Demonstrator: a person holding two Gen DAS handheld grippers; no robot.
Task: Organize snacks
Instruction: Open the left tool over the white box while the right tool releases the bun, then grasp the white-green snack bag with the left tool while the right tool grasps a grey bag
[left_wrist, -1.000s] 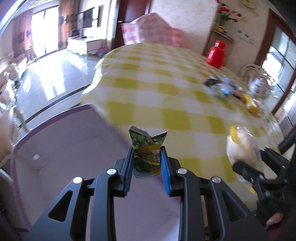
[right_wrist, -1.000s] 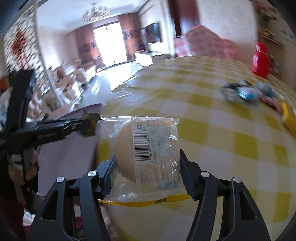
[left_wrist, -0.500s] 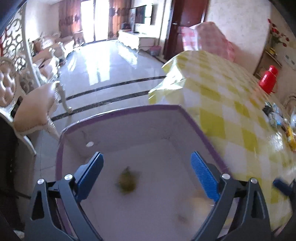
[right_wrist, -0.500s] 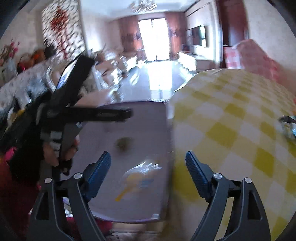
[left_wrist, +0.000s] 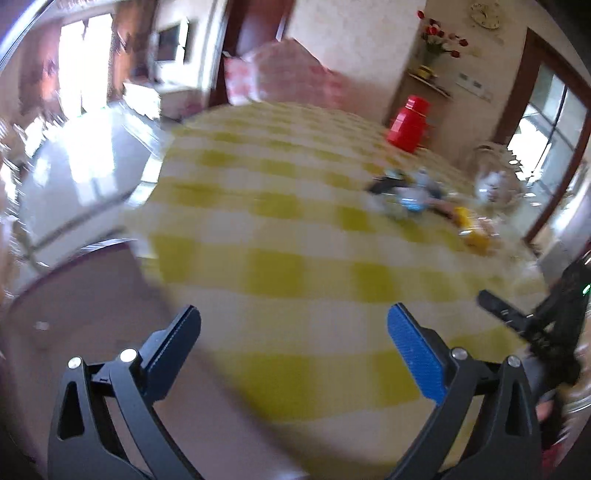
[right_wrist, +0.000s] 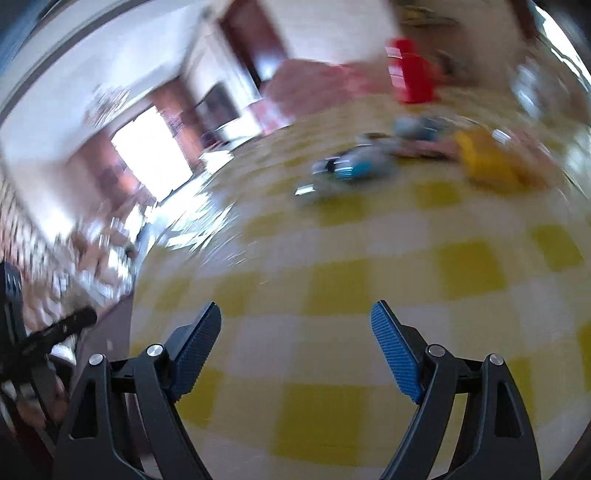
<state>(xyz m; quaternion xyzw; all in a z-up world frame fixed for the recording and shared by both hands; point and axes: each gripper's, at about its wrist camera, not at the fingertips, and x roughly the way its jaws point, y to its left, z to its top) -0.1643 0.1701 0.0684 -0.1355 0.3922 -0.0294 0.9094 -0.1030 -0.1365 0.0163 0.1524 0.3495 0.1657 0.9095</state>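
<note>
Left wrist view: the purple-rimmed storage bin (left_wrist: 85, 295) is now cut off at the frame edge, both dropped packets hidden. Yellow-checked surface (left_wrist: 295, 258) fills both views; blurred remaining snack packets (right_wrist: 354, 166) lie far off. Left hand-held gripper (left_wrist: 293, 338) is opening, empty; right hand-held gripper (right_wrist: 295, 332) gapes empty.

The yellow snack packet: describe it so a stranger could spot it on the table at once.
Start at the table with the yellow-checked cloth and look to its far side, below the red jug. A cluster of snacks lies there; the yellow packet sits at its right end, the only plain yellow one beside the blue and silver wrappers.
</note>
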